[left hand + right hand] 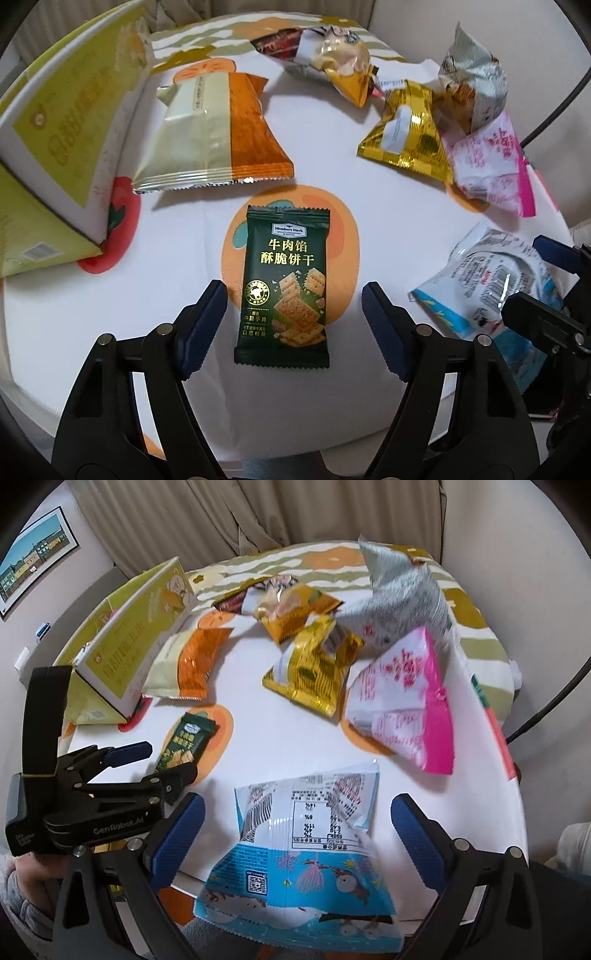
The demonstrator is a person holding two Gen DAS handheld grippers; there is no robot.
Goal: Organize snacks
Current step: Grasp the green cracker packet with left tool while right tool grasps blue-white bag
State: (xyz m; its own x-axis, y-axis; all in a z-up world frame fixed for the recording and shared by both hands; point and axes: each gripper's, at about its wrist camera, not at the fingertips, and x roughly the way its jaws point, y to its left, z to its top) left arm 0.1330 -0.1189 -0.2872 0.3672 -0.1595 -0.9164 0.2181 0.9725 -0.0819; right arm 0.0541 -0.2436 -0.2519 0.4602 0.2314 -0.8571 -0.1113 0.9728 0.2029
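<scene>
A dark green cracker packet lies flat on the white fruit-print tablecloth. My left gripper hangs over it, its blue pads on either side of the packet's lower half with gaps to both edges, so it is open. A blue and white snack bag lies at the near table edge, and my right gripper straddles it, open, with neither pad touching. In the right wrist view the left gripper shows at the left, above the green packet.
A yellow-green carton lies on its side at the left, a cream and orange packet beside it. Gold, pink and white, silver and yellow bags crowd the far right. A curtain hangs behind.
</scene>
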